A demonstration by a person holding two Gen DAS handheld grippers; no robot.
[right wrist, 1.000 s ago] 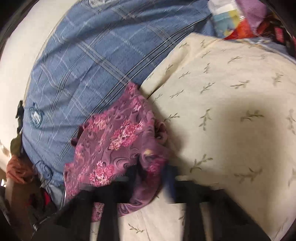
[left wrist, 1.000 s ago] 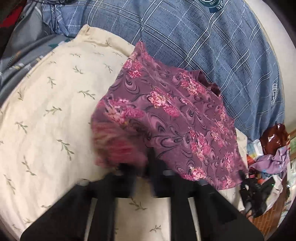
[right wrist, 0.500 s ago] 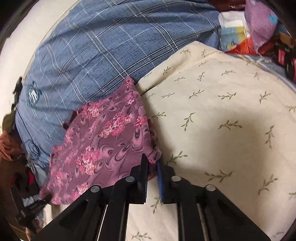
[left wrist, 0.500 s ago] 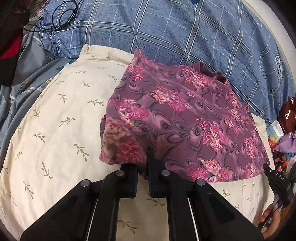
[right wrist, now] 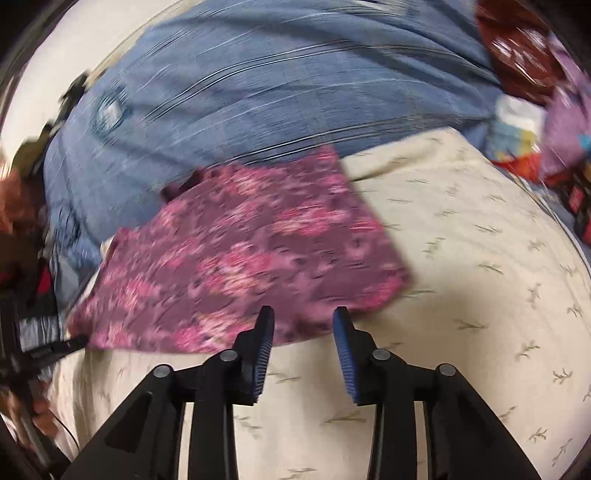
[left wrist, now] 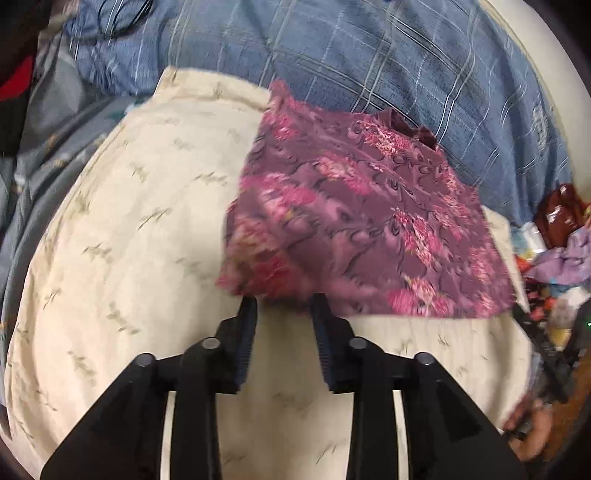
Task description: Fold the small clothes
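Observation:
A purple garment with pink flowers (left wrist: pixel 369 221) lies folded flat on a cream pillow with a leaf print (left wrist: pixel 129 240). It also shows in the right wrist view (right wrist: pixel 240 251). My left gripper (left wrist: pixel 284 306) is open and empty, with its tips just short of the garment's near left corner. My right gripper (right wrist: pixel 303 317) is open and empty, with its tips at the garment's near right edge. Both views are motion-blurred.
A blue plaid cover (left wrist: pixel 369 55) lies behind the pillow (right wrist: pixel 480 277) and also shows in the right wrist view (right wrist: pixel 277 81). Clutter of bags and cloth (left wrist: pixel 561 236) sits at the right. A black cable (left wrist: pixel 125 18) lies at the far left.
Both grippers have opened and let go of the garment's corners. The garment now lies flat on the pillow, and both grippers have drawn back a little.

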